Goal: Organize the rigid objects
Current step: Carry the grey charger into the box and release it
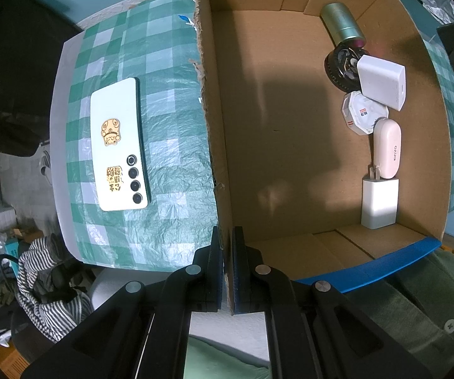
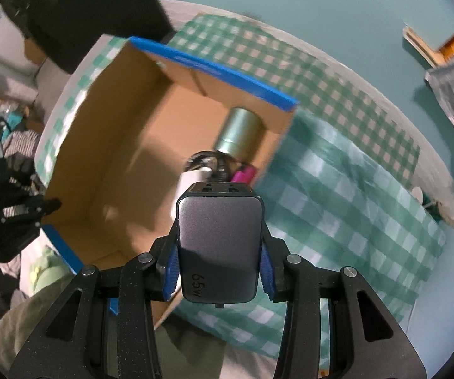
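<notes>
With the left gripper (image 1: 226,271) clamped on the cardboard box (image 1: 214,145) wall to steady it, lower the grey charger (image 2: 220,249), gripped by the right gripper (image 2: 219,271) above the box's near edge, onto bare floor.

Lived-in home room, table (image 1: 163,63) under a green-checked plastic cloth, striped garment (image 1: 46,284) heaped over clutter at lower left of the left wrist view, teal wall (image 2: 290,6) above, shelves of household oddments far left.
</notes>
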Available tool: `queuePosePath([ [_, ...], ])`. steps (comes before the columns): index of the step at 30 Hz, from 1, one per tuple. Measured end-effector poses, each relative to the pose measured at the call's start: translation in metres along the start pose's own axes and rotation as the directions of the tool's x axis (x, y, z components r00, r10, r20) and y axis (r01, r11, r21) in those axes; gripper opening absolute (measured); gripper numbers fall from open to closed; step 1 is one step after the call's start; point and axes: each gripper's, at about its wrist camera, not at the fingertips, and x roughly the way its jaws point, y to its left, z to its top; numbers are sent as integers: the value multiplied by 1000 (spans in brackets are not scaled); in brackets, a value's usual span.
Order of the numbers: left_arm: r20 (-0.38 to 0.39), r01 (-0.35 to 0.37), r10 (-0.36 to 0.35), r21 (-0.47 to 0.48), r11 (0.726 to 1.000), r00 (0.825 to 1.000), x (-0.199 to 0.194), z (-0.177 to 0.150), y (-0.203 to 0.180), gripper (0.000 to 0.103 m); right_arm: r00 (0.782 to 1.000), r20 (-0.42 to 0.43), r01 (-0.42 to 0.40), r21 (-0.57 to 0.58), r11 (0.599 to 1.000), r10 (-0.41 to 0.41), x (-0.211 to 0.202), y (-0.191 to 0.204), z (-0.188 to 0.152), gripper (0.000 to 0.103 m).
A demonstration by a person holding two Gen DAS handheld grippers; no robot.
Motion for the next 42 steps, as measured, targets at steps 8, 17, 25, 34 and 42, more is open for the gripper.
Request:
queuePosePath([
  [8, 4, 1, -1, -1, 1000, 1000, 0, -1, 0, 4, 1000, -24, 4, -100, 995, -7, 19, 31, 2, 41],
  [17, 5, -1, 1, 1, 1000, 1000, 0, 0, 0, 4, 996, -78, 32, -176, 984, -46, 51, 52, -3, 41],
  [25, 5, -3, 3, 2, 1000, 1000, 0, 0, 0, 4, 994, -95, 34, -178, 983, -51, 65, 51, -8, 42],
  [34, 7, -6, 6, 7, 1000, 1000, -1, 0, 1, 4, 999, -32, 37, -140, 990, -42, 45, 45, -7, 43],
  [42, 10, -7, 7, 8, 1000, 1000, -2, -1, 0, 4, 999, 9, 44, -89, 995, -43, 30, 37, -5, 49],
])
